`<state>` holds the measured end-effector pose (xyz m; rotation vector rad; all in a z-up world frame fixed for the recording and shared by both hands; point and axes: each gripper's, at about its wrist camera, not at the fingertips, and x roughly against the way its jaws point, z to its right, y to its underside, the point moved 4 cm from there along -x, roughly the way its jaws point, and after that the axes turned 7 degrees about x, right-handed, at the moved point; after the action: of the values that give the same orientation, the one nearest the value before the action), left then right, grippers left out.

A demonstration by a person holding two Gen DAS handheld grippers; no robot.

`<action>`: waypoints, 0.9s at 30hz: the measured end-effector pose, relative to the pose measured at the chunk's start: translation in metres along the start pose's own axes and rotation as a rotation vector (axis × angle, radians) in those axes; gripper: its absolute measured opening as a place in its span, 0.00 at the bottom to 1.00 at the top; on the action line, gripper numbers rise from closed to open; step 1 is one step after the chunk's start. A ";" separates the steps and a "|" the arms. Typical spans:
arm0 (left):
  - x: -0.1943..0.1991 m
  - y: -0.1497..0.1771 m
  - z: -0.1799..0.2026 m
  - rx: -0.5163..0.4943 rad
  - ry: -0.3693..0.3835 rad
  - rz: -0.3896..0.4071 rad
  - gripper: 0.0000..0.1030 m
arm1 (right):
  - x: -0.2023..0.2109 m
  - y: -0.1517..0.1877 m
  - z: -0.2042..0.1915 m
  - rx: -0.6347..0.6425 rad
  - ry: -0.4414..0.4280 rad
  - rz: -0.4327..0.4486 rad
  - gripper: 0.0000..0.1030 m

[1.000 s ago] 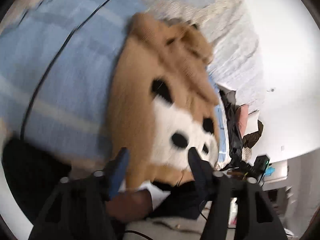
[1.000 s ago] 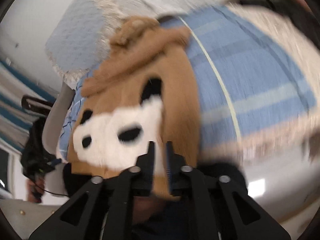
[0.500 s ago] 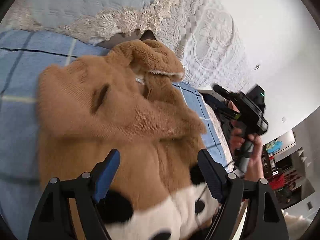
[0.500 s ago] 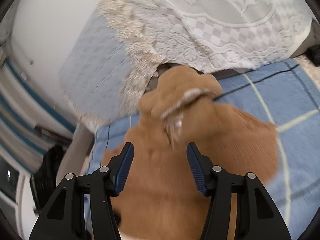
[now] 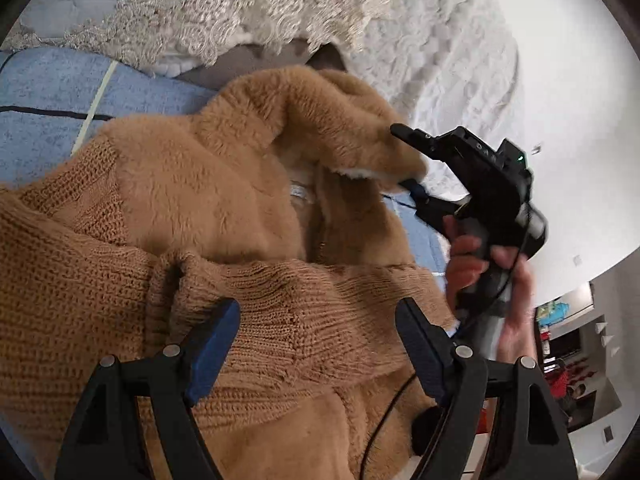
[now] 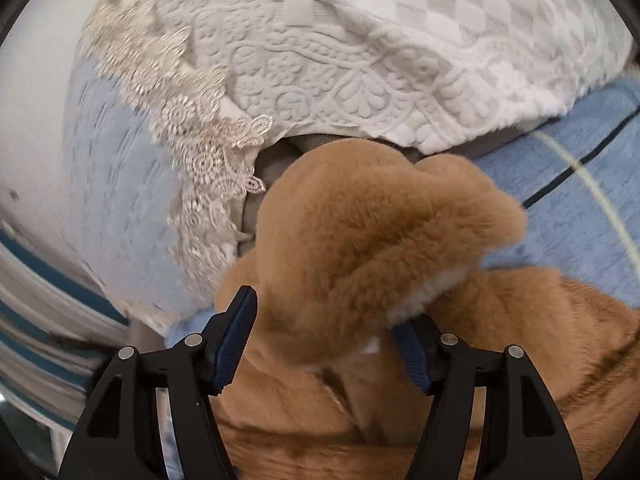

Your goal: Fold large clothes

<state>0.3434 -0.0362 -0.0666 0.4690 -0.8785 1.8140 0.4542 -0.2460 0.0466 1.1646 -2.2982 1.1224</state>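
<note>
A tan fleece hooded jacket [image 5: 224, 200] with knit sleeves lies on a blue checked blanket [image 5: 44, 92]. A knit sleeve [image 5: 288, 292] is folded across its chest. My left gripper [image 5: 318, 340] is open just above that sleeve, holding nothing. My right gripper [image 6: 324, 340] is open, its fingers on either side of the fluffy hood [image 6: 372, 220]. In the left wrist view the right gripper [image 5: 408, 164] is seen at the hood's edge, with a hand on its handle.
White embossed bedding [image 6: 360, 48] with a lace edge [image 6: 200, 152] lies just behind the hood. A pale blue quilt [image 6: 120, 184] is at the left. A white wall [image 5: 568, 80] and a cluttered room corner [image 5: 572, 344] are at the right.
Both grippers moved from the jacket's hem up toward the hood. The right gripper was shut on the hem a second ago and is now open around the hood. The left stayed open.
</note>
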 end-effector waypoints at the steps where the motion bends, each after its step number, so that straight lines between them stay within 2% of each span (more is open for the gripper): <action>1: -0.003 -0.002 -0.002 0.012 0.001 0.001 0.79 | -0.001 0.000 0.001 -0.018 -0.009 -0.007 0.31; 4: -0.005 -0.004 -0.008 0.057 0.005 -0.002 0.79 | 0.010 0.000 -0.004 -0.035 -0.073 0.033 0.16; 10: 0.006 0.001 -0.010 0.104 -0.003 0.005 0.79 | 0.067 0.022 -0.036 0.000 -0.217 0.110 0.12; 13: 0.013 0.000 -0.013 0.122 -0.017 0.025 0.79 | 0.108 0.057 -0.055 0.022 -0.298 0.145 0.12; 16: 0.021 0.001 -0.019 0.160 -0.029 0.043 0.79 | 0.143 0.111 -0.061 -0.025 -0.363 0.179 0.12; 19: 0.033 0.002 -0.026 0.194 -0.045 0.074 0.79 | 0.160 0.170 -0.051 -0.095 -0.350 0.201 0.12; 21: 0.043 0.004 -0.031 0.220 -0.039 0.101 0.79 | 0.157 0.200 -0.039 -0.135 -0.303 0.191 0.12; 24: 0.053 0.008 -0.033 0.250 -0.028 0.106 0.79 | 0.125 0.233 -0.009 -0.259 -0.277 0.064 0.12; 25: 0.058 0.009 -0.030 0.249 -0.003 0.121 0.79 | 0.116 0.241 0.000 -0.288 -0.263 0.035 0.12; 27: 0.070 0.009 -0.018 0.219 0.024 0.154 0.79 | 0.102 0.251 0.019 -0.322 -0.185 0.007 0.14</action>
<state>0.3082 0.0190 -0.0350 0.5283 -0.7185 2.0647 0.1948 -0.2259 -0.0312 1.1736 -2.5036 0.6341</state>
